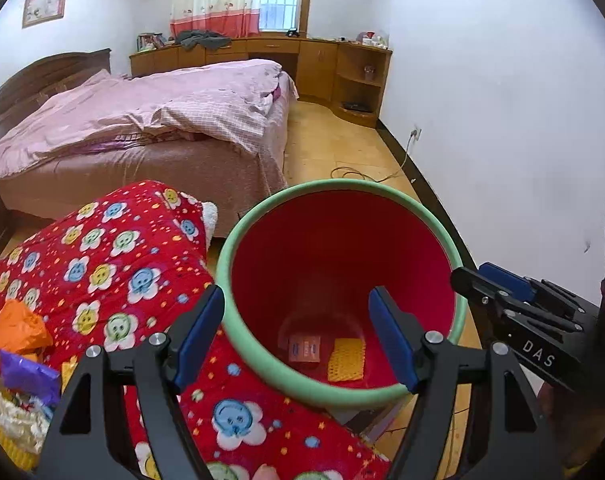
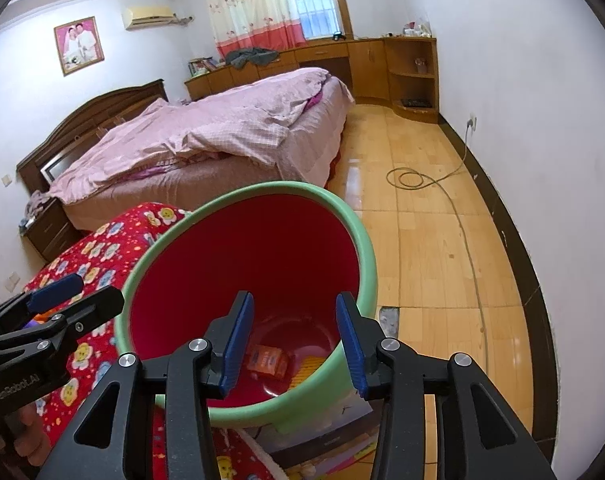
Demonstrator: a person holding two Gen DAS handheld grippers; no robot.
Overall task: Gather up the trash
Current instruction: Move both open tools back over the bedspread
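A red bin with a green rim stands beside a red flowered blanket. At its bottom lie an orange packet and a yellow piece. My left gripper is open and astride the bin's near rim, one finger outside and one inside, with no pad touching it. Over the bin's mouth my right gripper hangs open and holds nothing; the orange packet lies far below. On the blanket at the left sit an orange wrapper and a purple wrapper.
A bed with pink bedding fills the room behind the bin. A cable coils over the wooden floor on the right and runs to a wall socket. Wooden cabinets line the far wall. A white wall closes the right side.
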